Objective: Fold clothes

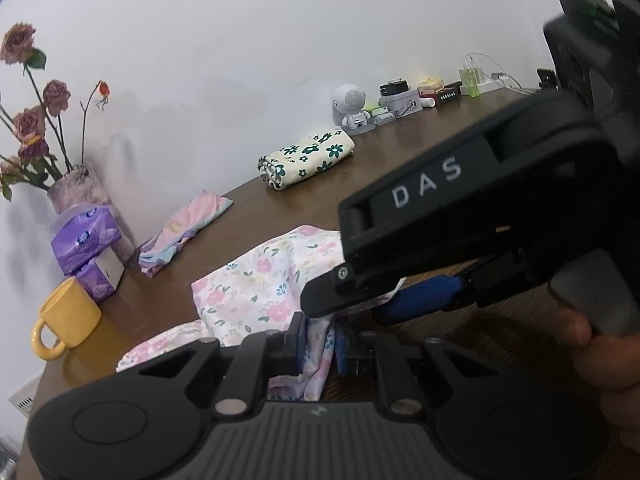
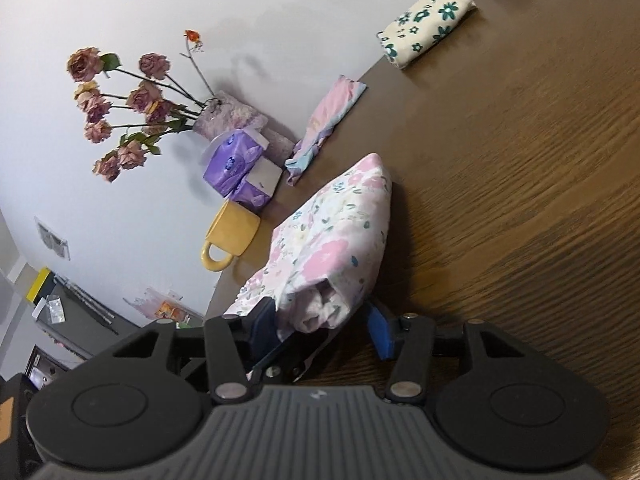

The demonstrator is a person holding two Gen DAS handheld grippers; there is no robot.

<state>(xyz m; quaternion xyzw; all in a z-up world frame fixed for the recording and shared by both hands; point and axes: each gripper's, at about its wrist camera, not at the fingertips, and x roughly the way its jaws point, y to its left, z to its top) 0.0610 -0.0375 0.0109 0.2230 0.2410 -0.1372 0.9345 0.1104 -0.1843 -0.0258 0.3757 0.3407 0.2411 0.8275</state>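
Left wrist view, left tool (image 1: 320,346): its jaws stood nearly closed, pinching a hanging fold of the pink flowered cloth (image 1: 264,280) between the blue pads.
Left wrist view, cloth: the rest of it lay bunched on the brown worktop (image 1: 400,148), just ahead of the tool.
Left wrist view, right tool (image 1: 352,306): it reached in from the right, its black body marked DAS, one finger over the cloth's edge and a blue pad below; from here I could not tell whether it gripped.
Left wrist view, hand (image 1: 592,344): a thumb and palm showed at the right edge, on the right tool's handle.
Left wrist view only: a white round-headed figure (image 1: 352,110) and a row of small boxes and chargers stood along the far wall.
Right wrist view, right tool (image 2: 324,330): jaws about half open, the rolled end of the flowered cloth (image 2: 332,240) sitting between the blue pads, which did not press on it.
Right wrist view only: a low shelf with clutter showed past the worktop's (image 2: 520,160) edge, at lower left.
Both views: folded green-flowered cloth (image 2: 428,16), pastel crumpled garment (image 2: 328,120), yellow mug (image 2: 232,236), purple tissue packs (image 2: 236,164), vase of dried roses (image 2: 224,118).
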